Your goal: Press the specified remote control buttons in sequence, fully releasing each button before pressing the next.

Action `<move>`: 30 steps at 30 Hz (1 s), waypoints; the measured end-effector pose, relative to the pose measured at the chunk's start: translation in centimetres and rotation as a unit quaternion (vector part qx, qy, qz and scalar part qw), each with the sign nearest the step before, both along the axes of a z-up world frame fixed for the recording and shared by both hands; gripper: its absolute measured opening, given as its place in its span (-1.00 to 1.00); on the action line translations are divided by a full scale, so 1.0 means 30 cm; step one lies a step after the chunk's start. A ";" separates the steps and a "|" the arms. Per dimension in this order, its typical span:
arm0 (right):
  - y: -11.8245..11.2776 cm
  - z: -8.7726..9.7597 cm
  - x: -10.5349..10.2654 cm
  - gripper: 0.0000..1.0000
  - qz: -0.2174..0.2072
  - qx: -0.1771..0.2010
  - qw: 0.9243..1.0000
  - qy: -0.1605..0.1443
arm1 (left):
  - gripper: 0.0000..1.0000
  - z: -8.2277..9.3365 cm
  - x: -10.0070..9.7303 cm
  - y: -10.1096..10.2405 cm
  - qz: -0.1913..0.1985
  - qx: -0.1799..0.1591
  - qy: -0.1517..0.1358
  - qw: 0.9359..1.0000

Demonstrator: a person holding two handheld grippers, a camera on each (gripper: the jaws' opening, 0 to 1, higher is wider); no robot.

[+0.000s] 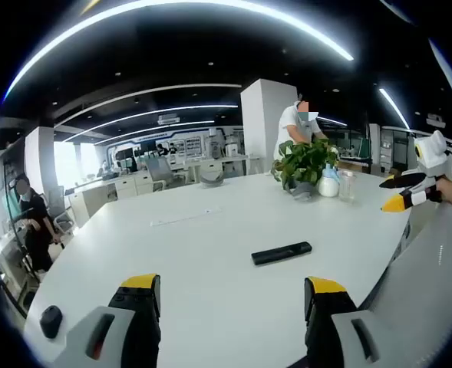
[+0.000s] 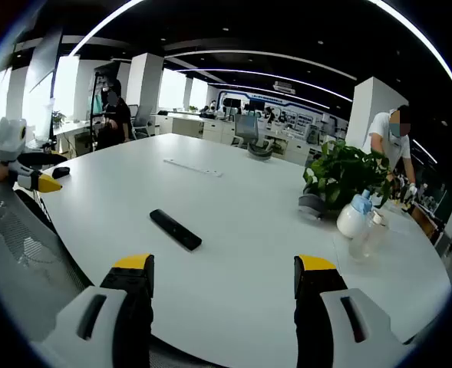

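The remote point(image 2: 176, 229) lay flat on the white table point(image 2: 249, 230), well apart from the potted plant point(image 2: 341, 178). It was straight ahead of both grippers — neither one clearly closer. Both the left gripper point(image 1: 229, 295) and the right gripper point(image 2: 222, 276) hung wide apart, holding nothing.

A wide white tabletop point(image 1: 210, 253) stretches ahead of the tongs in an open office. Beyond it stand white square pillars point(image 1: 268, 123), rows of desks point(image 2: 202, 126) and office chairs. Long curved light strips point(image 2: 264, 55) cross the dark ceiling; bright windows point(image 2: 61, 88), probably, glow far left.
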State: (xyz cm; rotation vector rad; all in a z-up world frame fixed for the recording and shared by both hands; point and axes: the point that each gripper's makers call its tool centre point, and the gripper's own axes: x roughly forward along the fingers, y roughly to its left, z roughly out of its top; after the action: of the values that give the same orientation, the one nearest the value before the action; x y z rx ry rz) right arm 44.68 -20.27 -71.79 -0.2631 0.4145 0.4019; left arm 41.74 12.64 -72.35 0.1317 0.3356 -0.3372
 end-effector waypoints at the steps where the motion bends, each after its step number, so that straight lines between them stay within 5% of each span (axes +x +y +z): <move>1: 0.001 0.000 0.000 0.54 0.000 0.000 1.000 0.000 | 0.59 0.000 0.000 -0.001 -0.001 0.000 0.000 1.000; 20: 0.003 -0.003 -0.003 0.48 0.001 0.002 1.000 0.004 | 0.58 -0.011 -0.001 -0.010 -0.011 -0.003 0.009 1.000; 25: -0.003 0.013 -0.003 0.41 -0.007 0.037 0.999 0.003 | 0.57 -0.018 -0.009 -0.033 -0.029 -0.008 0.016 0.999; 30: 0.031 0.000 -0.013 0.42 0.018 0.007 1.000 0.004 | 0.57 -0.022 -0.011 -0.039 -0.032 -0.005 0.020 0.999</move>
State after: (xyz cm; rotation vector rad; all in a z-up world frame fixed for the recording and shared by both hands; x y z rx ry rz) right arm 44.28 -19.35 -71.78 -0.2568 0.4144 0.4415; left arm 41.40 11.46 -73.01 0.1267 0.3703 -0.4044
